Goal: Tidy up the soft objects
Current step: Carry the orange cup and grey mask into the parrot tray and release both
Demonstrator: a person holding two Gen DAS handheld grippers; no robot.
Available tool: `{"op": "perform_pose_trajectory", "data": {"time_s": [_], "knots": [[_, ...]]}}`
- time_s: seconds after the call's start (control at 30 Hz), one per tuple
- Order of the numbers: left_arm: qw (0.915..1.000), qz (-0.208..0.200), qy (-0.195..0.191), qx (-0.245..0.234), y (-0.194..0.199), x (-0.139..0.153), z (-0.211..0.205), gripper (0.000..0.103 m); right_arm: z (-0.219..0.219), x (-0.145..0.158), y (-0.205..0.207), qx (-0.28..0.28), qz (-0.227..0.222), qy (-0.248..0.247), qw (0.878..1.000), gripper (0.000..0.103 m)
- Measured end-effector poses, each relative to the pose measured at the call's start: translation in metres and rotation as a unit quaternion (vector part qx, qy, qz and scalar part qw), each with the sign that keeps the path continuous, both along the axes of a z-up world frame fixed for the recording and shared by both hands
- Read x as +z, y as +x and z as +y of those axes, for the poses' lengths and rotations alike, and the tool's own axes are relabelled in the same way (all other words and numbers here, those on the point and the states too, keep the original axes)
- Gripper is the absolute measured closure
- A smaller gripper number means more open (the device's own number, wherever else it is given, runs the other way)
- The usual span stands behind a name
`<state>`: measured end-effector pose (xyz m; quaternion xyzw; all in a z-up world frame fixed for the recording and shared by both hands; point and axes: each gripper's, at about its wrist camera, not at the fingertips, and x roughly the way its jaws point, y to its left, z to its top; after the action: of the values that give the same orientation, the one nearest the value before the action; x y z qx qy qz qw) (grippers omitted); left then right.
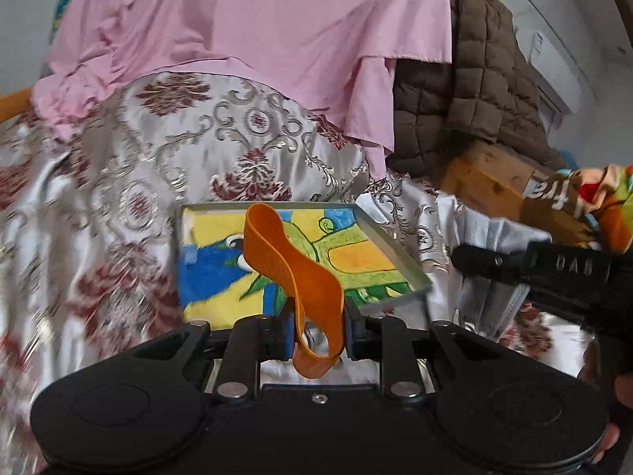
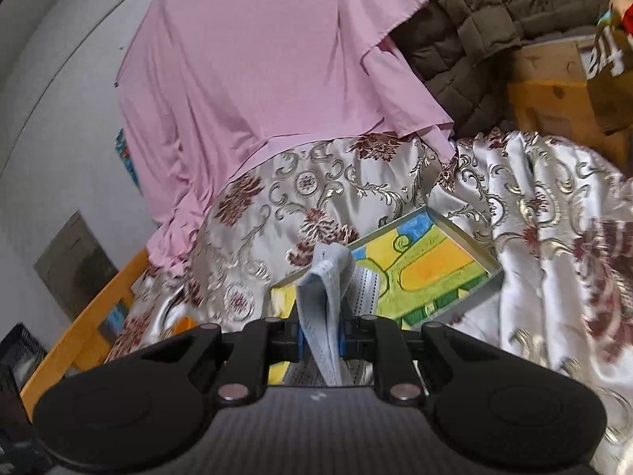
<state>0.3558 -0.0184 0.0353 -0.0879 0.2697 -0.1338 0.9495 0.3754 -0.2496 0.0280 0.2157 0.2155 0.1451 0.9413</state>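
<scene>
- The bedspread point(image 1: 118, 166) covers the bed, with a pink sheet point(image 1: 253, 19) draped behind it.
- The shallow tray point(image 1: 395, 245), lined with a bright drawing, lies on the bedspread and looks empty; judging by this, sorting has barely begun.
- The left gripper point(image 1: 318, 330) is nearly closed, pinching an orange band point(image 1: 292, 253) above the tray.
- The right gripper point(image 2: 320, 336) clamps a pale blue cloth point(image 2: 328, 273) near the tray's edge.

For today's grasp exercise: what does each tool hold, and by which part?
Left tool: looped orange rubbery strap, pinched near its lower bend. Right tool: pale blue face mask, pinched across its bunched middle.
</scene>
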Motion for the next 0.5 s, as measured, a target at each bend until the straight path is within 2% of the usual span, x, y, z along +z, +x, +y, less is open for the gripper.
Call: {"op": "perform_pose_trajectory", "data": {"time_s": [0.1,0.23,0.37,0.5], "knots": [[0.9998,0.011,-0.007,-0.016,0.045,-0.015,0.000,0.079,0.005,-0.011,0.036,0.005,-0.007,0.042,0.999,0.085],[0.9986,0.025,-0.023,-0.041,0.096,-0.032,0.002,0.079,0.010,-0.033,0.068,0.005,-0.008,0.046,0.999,0.084],[0.9978,0.033,-0.020,-0.055,0.115,-0.054,0.013,0.078,0.006,-0.053,0.095,-0.012,0.024,0.076,0.997,0.084],[0.9963,0.061,-0.051,-0.033,0.133,-0.082,0.036,0.077,0.020,-0.064,0.122,-0.023,0.051,0.060,0.997,0.084]]}}
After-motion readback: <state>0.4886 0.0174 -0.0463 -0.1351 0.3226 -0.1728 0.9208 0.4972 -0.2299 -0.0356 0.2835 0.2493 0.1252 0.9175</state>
